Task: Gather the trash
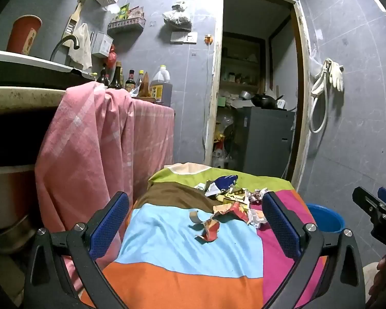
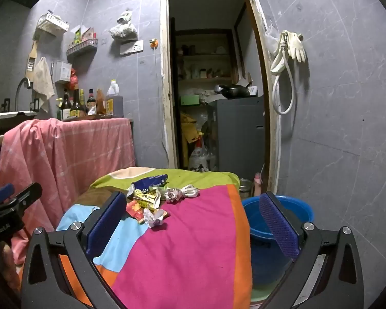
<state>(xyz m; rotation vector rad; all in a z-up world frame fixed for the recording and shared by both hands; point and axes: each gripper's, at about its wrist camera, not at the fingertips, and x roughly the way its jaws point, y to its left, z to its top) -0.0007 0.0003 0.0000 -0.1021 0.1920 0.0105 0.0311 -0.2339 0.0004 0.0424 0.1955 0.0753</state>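
Two tools (image 1: 195, 221) (image 2: 193, 221) spread wide, empty, wrapper litter (image 1: 231, 203) strung diagonally across striped cloth (image 1: 182, 255)

Wrappers (image 2: 151, 200) lie on the cloth-covered desk (image 2: 198, 231); bucket (image 2: 278, 221) sits right of it, draped counter (image 1: 103, 134) left, doorway (image 2: 211, 90) behind.

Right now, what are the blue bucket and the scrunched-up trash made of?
The blue bucket looks like smooth plastic: even colour, slight shine. The trash looks like crumpled paper and printed wrappers, some probably plastic film, judging by creases and glossy print.
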